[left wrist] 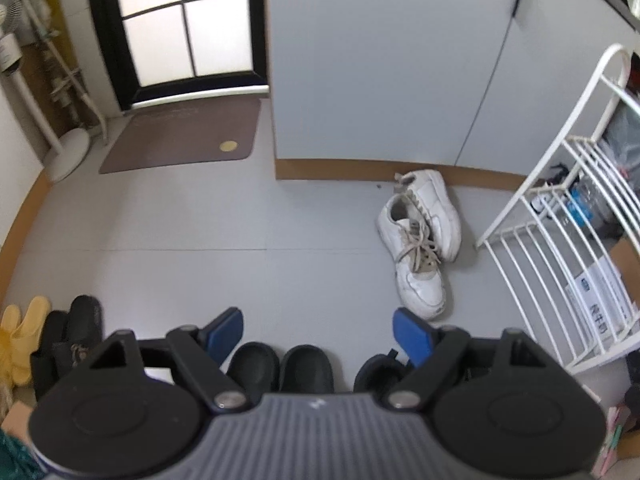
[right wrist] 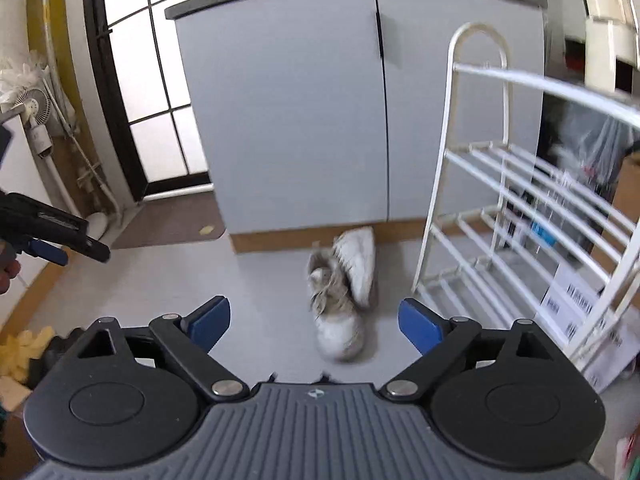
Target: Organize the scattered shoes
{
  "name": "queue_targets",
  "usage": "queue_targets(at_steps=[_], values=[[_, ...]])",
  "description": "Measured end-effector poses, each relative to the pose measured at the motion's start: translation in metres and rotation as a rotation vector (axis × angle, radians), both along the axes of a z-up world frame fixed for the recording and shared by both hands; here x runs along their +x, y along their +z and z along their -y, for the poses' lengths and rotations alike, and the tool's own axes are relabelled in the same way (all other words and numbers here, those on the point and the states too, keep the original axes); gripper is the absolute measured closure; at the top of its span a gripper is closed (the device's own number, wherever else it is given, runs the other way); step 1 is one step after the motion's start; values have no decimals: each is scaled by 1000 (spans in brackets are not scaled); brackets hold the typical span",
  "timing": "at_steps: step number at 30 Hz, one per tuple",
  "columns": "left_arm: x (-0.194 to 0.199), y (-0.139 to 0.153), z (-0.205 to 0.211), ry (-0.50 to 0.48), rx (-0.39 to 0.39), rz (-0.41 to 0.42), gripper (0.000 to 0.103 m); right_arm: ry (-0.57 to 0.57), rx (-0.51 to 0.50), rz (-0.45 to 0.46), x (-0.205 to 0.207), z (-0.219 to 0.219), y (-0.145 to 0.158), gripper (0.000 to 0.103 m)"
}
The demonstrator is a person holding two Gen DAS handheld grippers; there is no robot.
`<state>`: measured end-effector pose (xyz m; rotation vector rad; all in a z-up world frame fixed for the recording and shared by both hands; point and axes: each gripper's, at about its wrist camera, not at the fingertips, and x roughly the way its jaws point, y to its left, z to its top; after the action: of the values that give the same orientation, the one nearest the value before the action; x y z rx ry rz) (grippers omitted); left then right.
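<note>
A pair of white sneakers (left wrist: 420, 236) lies on the grey floor by the cabinet base, one leaning over the other, also blurred in the right wrist view as white sneakers (right wrist: 346, 292). My left gripper (left wrist: 318, 334) is open and empty above a row of black slippers (left wrist: 280, 366). Another black pair (left wrist: 68, 340) and yellow slippers (left wrist: 20, 340) lie at the left. My right gripper (right wrist: 316, 326) is open and empty, pointing at the sneakers from a short way off. The left gripper (right wrist: 56, 240) shows at the left edge of the right wrist view.
A white wire shoe rack (left wrist: 560, 240) stands to the right of the sneakers, seen too as the rack (right wrist: 520, 200). Behind it sit boxes and bottles. A grey cabinet (left wrist: 400, 60) backs the sneakers. A brown doormat (left wrist: 180, 136) lies before the glass door (left wrist: 180, 28). A standing fan (left wrist: 24, 92) is left.
</note>
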<state>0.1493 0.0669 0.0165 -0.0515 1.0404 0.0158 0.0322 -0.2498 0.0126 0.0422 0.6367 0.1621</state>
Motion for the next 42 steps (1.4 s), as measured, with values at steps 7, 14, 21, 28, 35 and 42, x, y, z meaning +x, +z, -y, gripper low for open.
queue_targets(at_steps=[7,14,21,28,35,42], values=[[31,-40,20,-17,-23,-18,19,84,-27,-144,41,-3,-35,8],[49,-73,20,1,-101,-5,19,126,-54,-189,68,2,-72,8],[82,-103,23,23,-140,-4,19,86,-9,-144,78,6,-116,9],[120,-134,37,42,-190,14,19,58,32,-128,89,10,-155,9],[180,-186,85,-16,-169,-30,20,53,97,-110,92,21,-189,9],[221,-224,109,-15,-103,-80,20,47,83,-158,95,39,-220,9]])
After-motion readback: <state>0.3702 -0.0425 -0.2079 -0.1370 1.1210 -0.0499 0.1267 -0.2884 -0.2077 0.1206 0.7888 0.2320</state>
